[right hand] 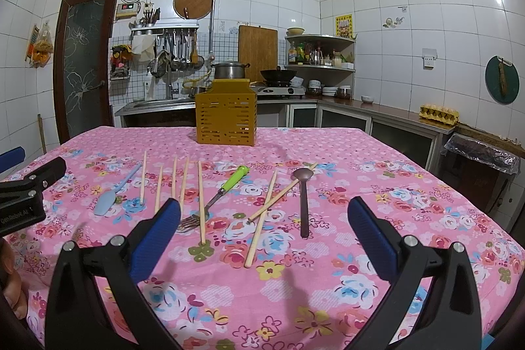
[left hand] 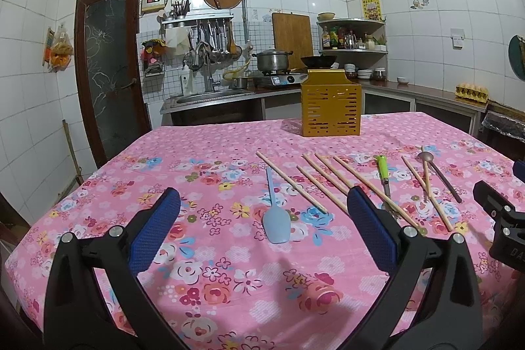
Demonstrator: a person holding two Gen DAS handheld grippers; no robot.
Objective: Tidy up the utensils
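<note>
A yellow slotted utensil holder stands at the far side of the pink floral table. Before it lie a light blue spoon, several wooden chopsticks, a green-handled fork and a dark brown spoon. My left gripper is open and empty above the blue spoon. My right gripper is open and empty above the crossed chopsticks and also shows in the left wrist view.
Behind the table run a kitchen counter with a sink, a stove with a pot and wok, and a corner shelf. An egg carton sits at the right. A lined bin stands beside the table.
</note>
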